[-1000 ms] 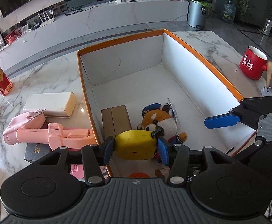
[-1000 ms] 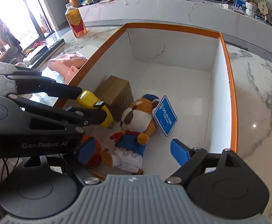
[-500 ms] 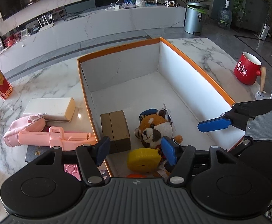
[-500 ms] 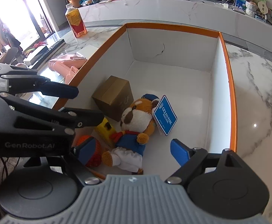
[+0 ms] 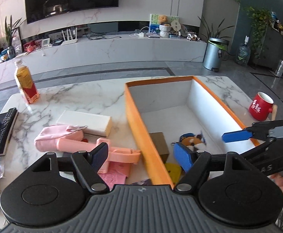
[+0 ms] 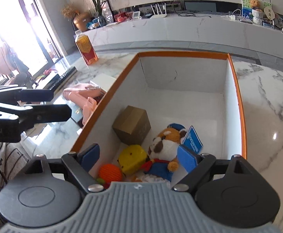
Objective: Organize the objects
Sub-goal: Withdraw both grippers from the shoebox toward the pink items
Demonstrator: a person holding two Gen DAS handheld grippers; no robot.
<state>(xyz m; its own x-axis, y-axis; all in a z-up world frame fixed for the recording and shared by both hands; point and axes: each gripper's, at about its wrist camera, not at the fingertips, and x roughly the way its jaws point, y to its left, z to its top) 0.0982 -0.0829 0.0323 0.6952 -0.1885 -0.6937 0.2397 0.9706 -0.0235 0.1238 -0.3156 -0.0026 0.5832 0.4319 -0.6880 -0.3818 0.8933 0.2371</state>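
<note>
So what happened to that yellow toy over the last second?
The left gripper let go of the yellow toy, which dropped into the orange-rimmed box beside the plush animal and cardboard box. Now open and empty, that gripper has swung left, toward the pink items on the table. The right gripper stayed open over the box.

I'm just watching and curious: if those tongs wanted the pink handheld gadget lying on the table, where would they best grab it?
Probably on its long straight bar, coming down from above with the left tongs, which are open and nearest. The bar lies flat on the table and looks narrow enough to fit between the fingers, with free sides. The soft pink pouch end is bulkier and would likely squash.
</note>
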